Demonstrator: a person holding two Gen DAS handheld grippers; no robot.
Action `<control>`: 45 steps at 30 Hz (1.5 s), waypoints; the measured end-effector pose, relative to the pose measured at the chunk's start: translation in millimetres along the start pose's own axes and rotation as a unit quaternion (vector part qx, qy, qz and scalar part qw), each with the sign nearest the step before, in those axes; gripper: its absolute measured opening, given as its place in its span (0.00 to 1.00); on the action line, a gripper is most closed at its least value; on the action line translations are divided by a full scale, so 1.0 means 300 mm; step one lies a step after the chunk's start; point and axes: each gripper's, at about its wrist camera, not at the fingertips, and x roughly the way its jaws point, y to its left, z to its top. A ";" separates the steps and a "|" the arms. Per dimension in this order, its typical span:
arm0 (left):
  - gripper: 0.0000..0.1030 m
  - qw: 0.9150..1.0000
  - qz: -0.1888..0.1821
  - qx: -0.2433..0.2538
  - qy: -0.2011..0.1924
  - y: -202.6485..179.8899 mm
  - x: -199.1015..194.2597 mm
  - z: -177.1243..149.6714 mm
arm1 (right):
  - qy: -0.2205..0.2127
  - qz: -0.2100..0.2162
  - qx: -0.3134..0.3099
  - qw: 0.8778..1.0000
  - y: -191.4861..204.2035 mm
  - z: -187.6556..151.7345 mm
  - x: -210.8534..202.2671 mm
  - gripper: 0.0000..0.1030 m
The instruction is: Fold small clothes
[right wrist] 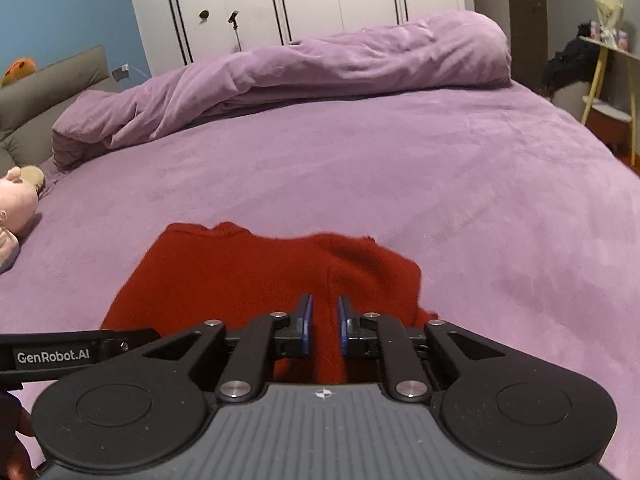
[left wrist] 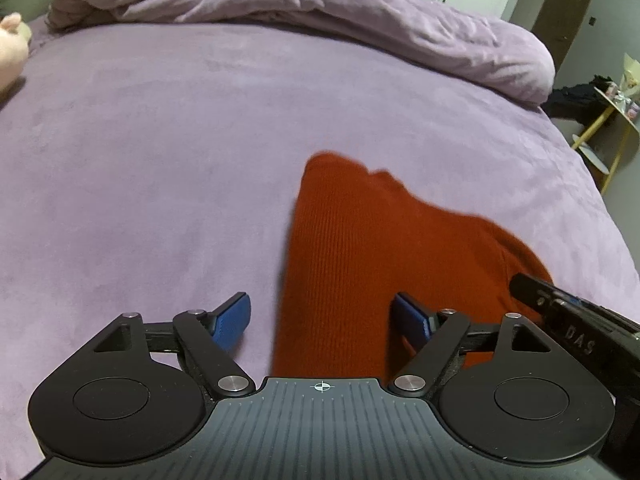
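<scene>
Red knit garment [right wrist: 256,276], one only, lying on purple bed sheet [right wrist: 440,208] near the close edge, partly folded, ribs and long axis running away from the cameras toward the far side of the bed; far edge uneven, with a notch at the middle. Blurred in both views. Bunched along the far side: one purple duvet [right wrist: 320,68], well apart from the garment. Off to the left edge of the bed: one pale plush toy [right wrist: 16,204], also well apart. Behind the bed: white wardrobe doors [right wrist: 304,0]; to the right, a yellow-legged side table [right wrist: 608,76] with dark cloth heaped beside it. Bare sheet between garment and duvet.

Two grippers. Left gripper [left wrist: 322,322]: jaws wide, nothing between them, straddling the garment's near left edge, one blue pad over sheet, the other over red knit. Right gripper [right wrist: 323,326]: jaws narrow, a ridge of the red knit rising between the pads; firmness of the pinch not clear.
</scene>
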 end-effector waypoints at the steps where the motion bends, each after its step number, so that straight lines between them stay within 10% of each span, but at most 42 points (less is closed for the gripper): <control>1: 0.81 1.000 0.004 0.004 -0.004 -0.005 0.007 0.016 | 0.006 -0.006 -0.008 1.000 0.013 0.015 0.019 0.13; 12: 0.87 0.999 0.021 0.028 0.015 -0.038 0.237 0.114 | 0.028 -0.031 -0.019 0.999 -0.023 0.018 0.255 0.27; 18: 0.95 0.998 0.025 0.035 -0.037 -0.033 0.272 0.055 | -0.005 -0.013 0.006 1.000 -0.062 -0.027 0.257 0.28; 25: 0.89 0.999 0.001 0.042 -0.019 0.006 0.092 0.061 | -0.008 -0.010 0.014 1.000 -0.044 -0.018 0.103 0.31; 30: 0.87 0.999 -0.017 0.031 -0.015 0.083 -0.155 -0.086 | -0.037 0.022 0.034 0.998 -0.050 -0.207 -0.205 0.35; 40: 0.85 0.993 0.033 0.064 0.090 0.118 -0.227 -0.316 | 0.102 -0.036 -0.015 0.994 -0.003 -0.380 -0.370 0.42; 45: 0.85 0.989 0.052 0.102 0.094 0.112 -0.302 -0.349 | 0.168 -0.032 0.010 0.985 0.041 -0.426 -0.435 0.61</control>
